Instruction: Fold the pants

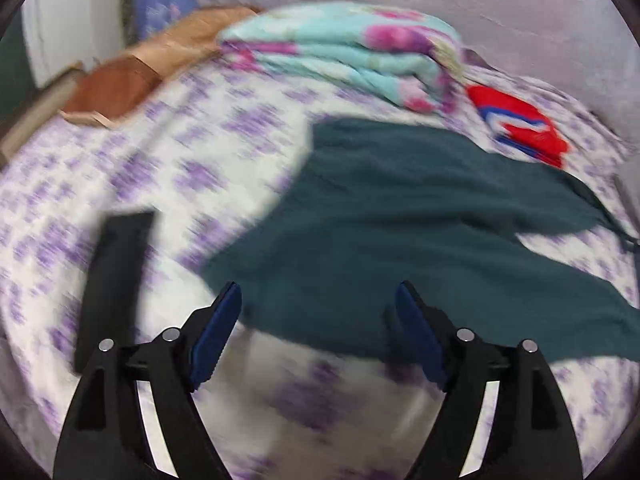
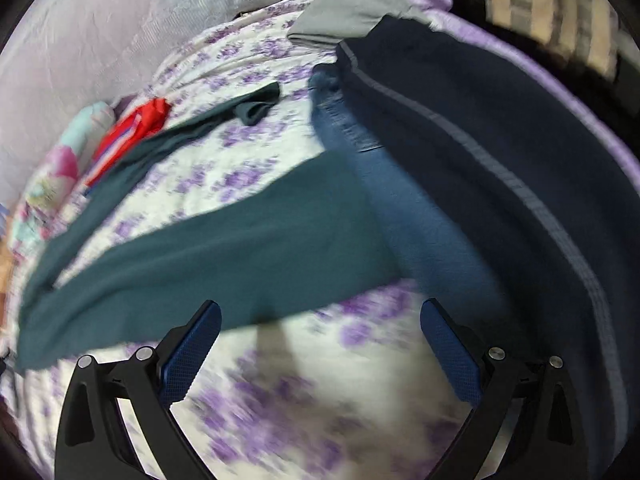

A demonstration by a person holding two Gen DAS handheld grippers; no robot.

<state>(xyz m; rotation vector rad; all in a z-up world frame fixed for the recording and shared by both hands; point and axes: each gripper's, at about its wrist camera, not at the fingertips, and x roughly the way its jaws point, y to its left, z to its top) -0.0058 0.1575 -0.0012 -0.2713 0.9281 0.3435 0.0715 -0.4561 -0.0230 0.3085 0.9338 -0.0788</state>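
**Teal pants spread out, both grippers empty above the near hem**

The bed (image 1: 120, 168), under a purple-flowered sheet, carries everything. The dark teal pants (image 1: 400, 208) lie spread across its middle, legs splayed apart, one leg end overlapping blue jeans (image 2: 420, 220) and navy track pants (image 2: 500, 140) toward the bed's right edge. A folded floral blanket (image 1: 340, 52) sits at the far edge. The left gripper (image 1: 318, 300) and right gripper (image 2: 320, 316) hover released, holding nothing. Folding looks not yet begun; next, each should pinch a leg and bring them together.
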